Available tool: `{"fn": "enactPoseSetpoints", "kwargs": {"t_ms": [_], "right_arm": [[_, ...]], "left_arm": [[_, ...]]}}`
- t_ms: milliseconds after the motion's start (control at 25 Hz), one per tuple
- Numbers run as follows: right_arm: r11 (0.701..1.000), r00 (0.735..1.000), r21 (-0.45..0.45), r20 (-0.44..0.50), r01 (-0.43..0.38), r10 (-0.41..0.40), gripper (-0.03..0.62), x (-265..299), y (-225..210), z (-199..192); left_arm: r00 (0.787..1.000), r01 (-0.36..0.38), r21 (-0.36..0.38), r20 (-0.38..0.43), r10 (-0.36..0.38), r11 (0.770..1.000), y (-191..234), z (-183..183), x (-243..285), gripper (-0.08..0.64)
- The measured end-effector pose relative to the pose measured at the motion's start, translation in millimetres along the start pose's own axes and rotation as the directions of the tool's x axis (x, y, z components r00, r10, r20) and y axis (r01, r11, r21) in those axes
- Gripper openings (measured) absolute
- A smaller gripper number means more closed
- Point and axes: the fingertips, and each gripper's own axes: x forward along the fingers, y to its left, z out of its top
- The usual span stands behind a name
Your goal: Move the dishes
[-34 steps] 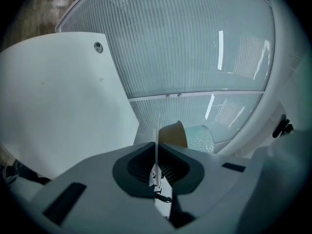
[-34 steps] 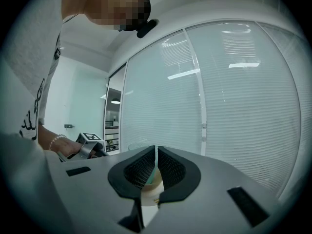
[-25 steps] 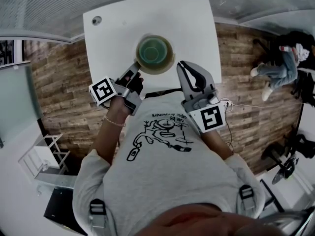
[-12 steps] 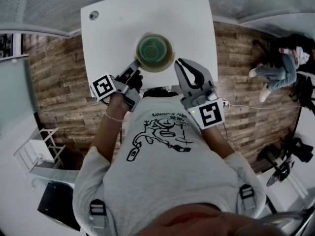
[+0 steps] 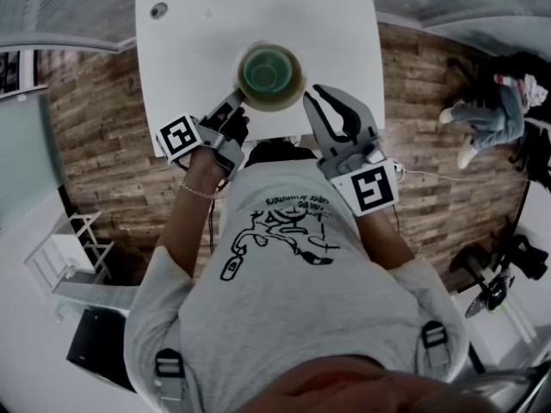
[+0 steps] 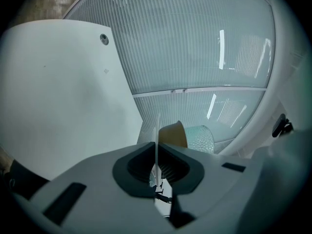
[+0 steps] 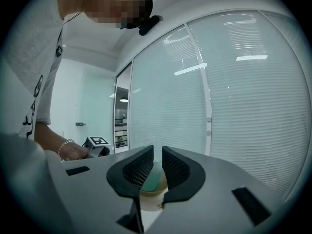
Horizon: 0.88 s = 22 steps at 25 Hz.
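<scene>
At the far left of the head view I have the white table [image 5: 189,50], with a small round grommet [image 5: 158,9] near its far left corner. Wood floor [image 5: 103,153] shows on both sides of it.

My left gripper [image 5: 234,103] comes in from the near left edge of the table. In the left gripper view its pads are pressed onto the thin white rim of the plate [image 6: 157,126]. The rim runs edge-on between the jaws, so this gripper [image 6: 157,165] is pinching the plate at its left side.

The dishes sit as one stack [image 5: 272,106] close to the table's near edge, about midway across it. On the plate I see a tan bowl [image 6: 174,134], and in that a green bowl [image 5: 263,73] with a pebbled wall [image 6: 201,139].

My right gripper [image 5: 313,100] is just beside the stack's right side, and I cannot tell whether it touches. In the right gripper view its ribbed pads [image 7: 139,168] are drawn almost together with only a slit left and nothing held. The green bowl [image 7: 155,179] shows beyond that slit, past the gripper [image 7: 157,162].

At the far right, well apart from the table, a person in jeans [image 5: 482,127] is on the floor.
</scene>
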Motion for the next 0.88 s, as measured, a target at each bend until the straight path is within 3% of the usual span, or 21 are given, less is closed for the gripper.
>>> {"fn": "enactPoseSetpoints", "kwargs": {"t_ms": [480,880], "right_arm": [[0.999,0.999,0.032,-0.04,-0.036,0.037,0.25,14,-15,-33],[0.998,0.99,0.032,-0.122,-0.062,0.066,0.33,40,-29,-76]], "left_arm": [[0.999,-0.013,-0.008,-0.044,0.012,1.0,30,-15,33,0.015],[0.999,-0.012,-0.005,-0.051,0.012,1.0,58,-8,54,0.015]]}}
